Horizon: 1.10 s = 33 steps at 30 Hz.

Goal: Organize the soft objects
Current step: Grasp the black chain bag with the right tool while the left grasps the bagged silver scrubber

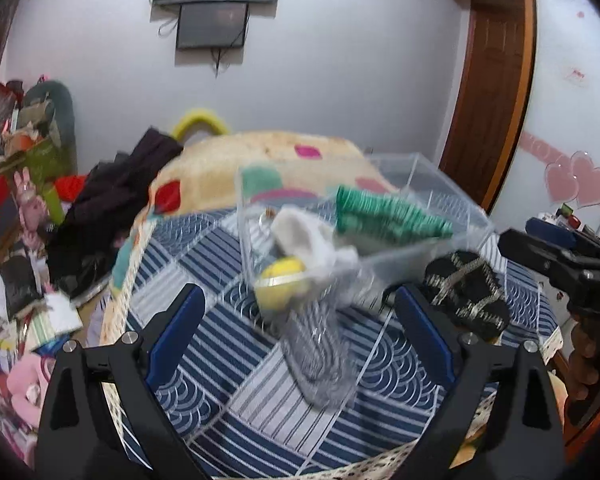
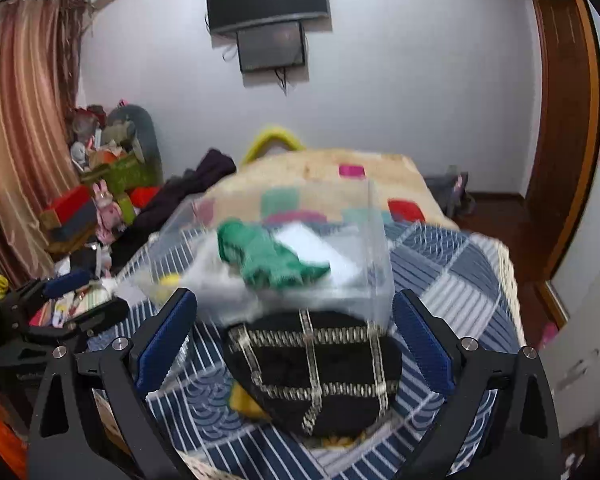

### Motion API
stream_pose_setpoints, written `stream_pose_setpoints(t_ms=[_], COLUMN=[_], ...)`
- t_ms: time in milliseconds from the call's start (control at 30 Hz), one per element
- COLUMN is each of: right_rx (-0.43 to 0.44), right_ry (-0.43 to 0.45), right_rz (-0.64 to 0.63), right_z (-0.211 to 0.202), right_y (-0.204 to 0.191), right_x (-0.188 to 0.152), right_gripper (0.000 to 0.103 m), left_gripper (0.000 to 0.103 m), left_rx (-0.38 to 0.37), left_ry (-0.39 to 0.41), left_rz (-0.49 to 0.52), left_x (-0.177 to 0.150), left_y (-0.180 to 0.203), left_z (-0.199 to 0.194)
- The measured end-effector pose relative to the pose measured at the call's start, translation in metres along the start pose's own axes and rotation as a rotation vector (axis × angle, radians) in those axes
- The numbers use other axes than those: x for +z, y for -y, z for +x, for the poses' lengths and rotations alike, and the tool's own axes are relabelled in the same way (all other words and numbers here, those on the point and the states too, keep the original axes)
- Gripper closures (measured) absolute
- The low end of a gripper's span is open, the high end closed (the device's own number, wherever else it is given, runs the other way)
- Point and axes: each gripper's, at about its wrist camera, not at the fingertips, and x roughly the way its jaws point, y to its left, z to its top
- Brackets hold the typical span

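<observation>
A clear plastic box [image 1: 440, 200] stands on the blue patchwork bed. It holds a green knit cloth [image 1: 384, 216], a white cloth [image 1: 300, 236] and a yellow ball [image 1: 280, 280]. A grey sock [image 1: 320, 352] lies in front of the box, between the fingers of my open, empty left gripper [image 1: 300, 324]. A black cloth with gold lines [image 2: 312, 368] lies in front of the box [image 2: 376, 240], between the fingers of my open, empty right gripper [image 2: 296, 328]. The black cloth also shows in the left wrist view [image 1: 468, 292]. The green cloth shows in the right wrist view [image 2: 268, 256].
A beige quilt with coloured patches [image 1: 260, 160] covers the far bed. Dark clothes [image 1: 112, 200] pile at its left. Toys and boxes [image 1: 16, 240] clutter the floor at left. A wooden door frame [image 1: 496, 80] is at right. The right gripper body [image 1: 572, 268] shows at right.
</observation>
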Motion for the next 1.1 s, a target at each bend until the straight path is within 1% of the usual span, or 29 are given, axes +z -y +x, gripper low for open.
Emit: stream_pose_setpoints(t_ms=[133, 233, 367, 433, 467, 500, 533, 600, 633, 667, 700, 733, 767, 800, 833, 900, 1000, 1100], right_rx=[-0.02, -0.032, -0.068, -0.081, -0.085, -0.09, -0.091, -0.084, -0.077, -0.073, -0.075, -0.077, -0.076, -0.074, -0.074, -0.068, -0.052, -0.054], right_ry=[-0.068, -0.106, -0.119, -0.117, -0.119, -0.123, -0.128, -0.152, -0.166, -0.176, -0.182, -0.183, -0.184, -0.181, -0.178, -0.172, -0.154, -0.128], right_rz=[0.003, 0.012, 0.024, 0.037, 0.044, 0.053, 0.059, 0.073, 0.081, 0.086, 0.092, 0.095, 0.099, 0.104, 0.109, 0.121, 0.142, 0.13], right_z=[0.013, 0.021, 0.024, 0.026, 0.027, 0.029, 0.03, 0.036, 0.039, 0.041, 0.042, 0.042, 0.041, 0.039, 0.037, 0.034, 0.026, 0.017], right_y=[0.003, 0.009, 0.019, 0.025, 0.027, 0.029, 0.031, 0.036, 0.038, 0.04, 0.041, 0.043, 0.045, 0.047, 0.049, 0.053, 0.058, 0.058], right_x=[-0.018, -0.029, -0.035, -0.036, -0.037, -0.037, -0.038, -0.041, -0.042, -0.044, -0.046, -0.047, -0.048, -0.048, -0.049, -0.05, -0.052, -0.052], right_gripper=[0.005, 0.005, 0.005, 0.006, 0.009, 0.015, 0.018, 0.037, 0.041, 0.048, 0.055, 0.059, 0.067, 0.075, 0.076, 0.084, 0.089, 0.091], left_gripper=[0.006, 0.006, 0.006, 0.01, 0.016, 0.021, 0.022, 0.03, 0.033, 0.039, 0.047, 0.052, 0.058, 0.06, 0.061, 0.069, 0.073, 0.076], left_rx=[0.01, -0.003, -0.01, -0.016, -0.017, -0.023, -0.028, -0.032, -0.034, -0.04, -0.05, -0.066, -0.082, -0.088, -0.088, -0.097, -0.094, -0.096], left_ry=[-0.06, -0.097, -0.125, -0.136, -0.141, -0.147, -0.157, -0.167, -0.173, -0.183, -0.194, -0.207, -0.217, -0.216, -0.21, -0.207, -0.2, -0.194], left_rz=[-0.025, -0.046, -0.036, -0.023, -0.017, -0.011, -0.007, -0.007, -0.008, -0.011, -0.016, -0.023, -0.033, -0.041, -0.044, -0.04, -0.027, -0.019], left_x=[-0.015, -0.023, -0.032, -0.035, -0.035, -0.035, -0.037, -0.038, -0.039, -0.04, -0.042, -0.043, -0.044, -0.044, -0.044, -0.044, -0.045, -0.046], left_y=[-0.006, -0.009, -0.005, 0.0, 0.002, 0.003, 0.004, 0.005, 0.005, 0.005, 0.005, 0.004, 0.004, 0.003, 0.003, 0.004, 0.006, 0.01], left_z=[0.015, 0.024, 0.034, 0.039, 0.04, 0.042, 0.045, 0.049, 0.051, 0.054, 0.057, 0.06, 0.062, 0.062, 0.062, 0.06, 0.055, 0.048])
